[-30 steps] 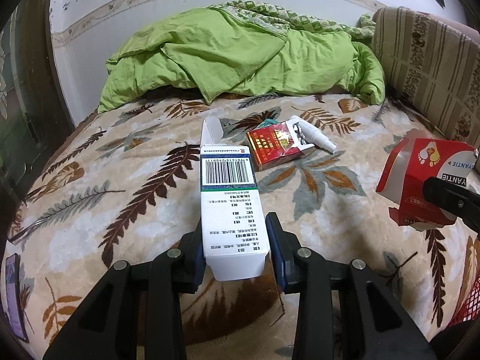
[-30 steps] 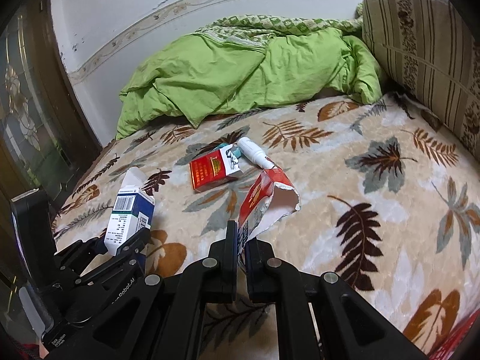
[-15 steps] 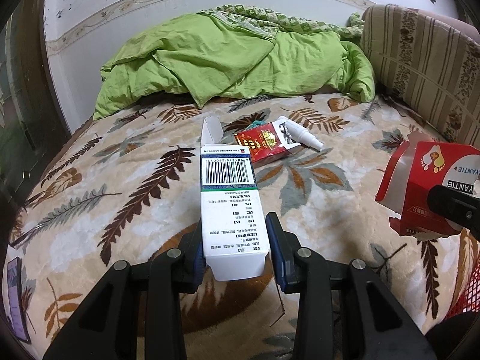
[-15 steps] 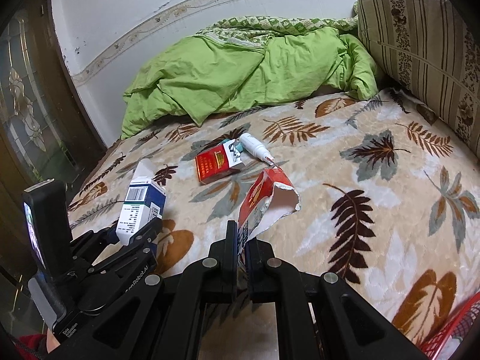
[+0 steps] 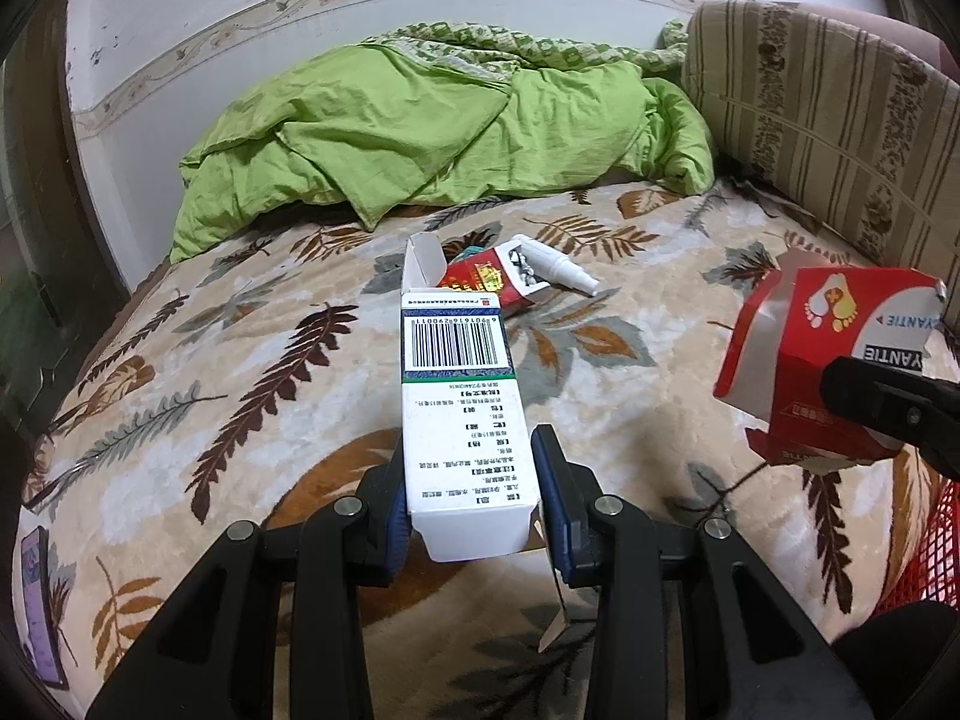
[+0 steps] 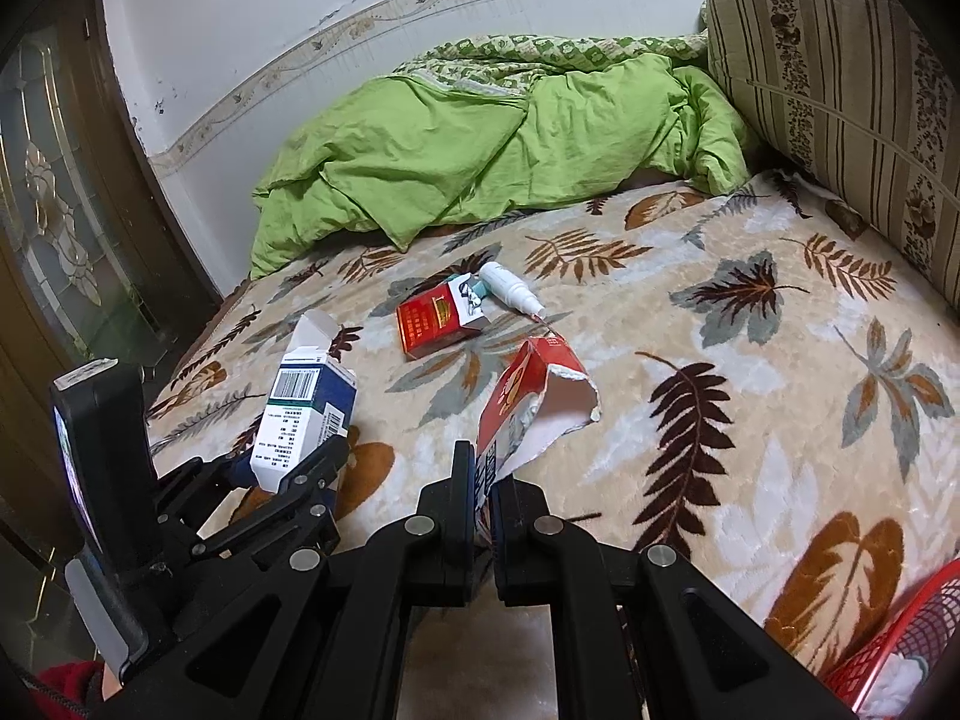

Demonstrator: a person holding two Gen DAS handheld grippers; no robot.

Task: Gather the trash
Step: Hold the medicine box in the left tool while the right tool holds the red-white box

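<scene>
My left gripper (image 5: 471, 498) is shut on a white and blue carton with a barcode (image 5: 459, 396), held above the bed; the carton also shows in the right wrist view (image 6: 300, 414). My right gripper (image 6: 485, 480) is shut on a torn red and white box (image 6: 528, 402), which appears at the right of the left wrist view (image 5: 828, 360). A red cigarette pack (image 6: 438, 318) and a white spray bottle (image 6: 510, 288) lie on the leaf-patterned blanket (image 6: 720, 360) further back.
A green duvet (image 6: 480, 144) is bunched at the back by the wall. A striped cushion (image 6: 840, 90) stands at the right. A red mesh basket (image 6: 900, 648) sits at the lower right edge. A phone (image 5: 39, 600) lies at the bed's left edge.
Both grippers have drawn back and up from the bed with their boxes held. The red basket has come into view at the lower right.
</scene>
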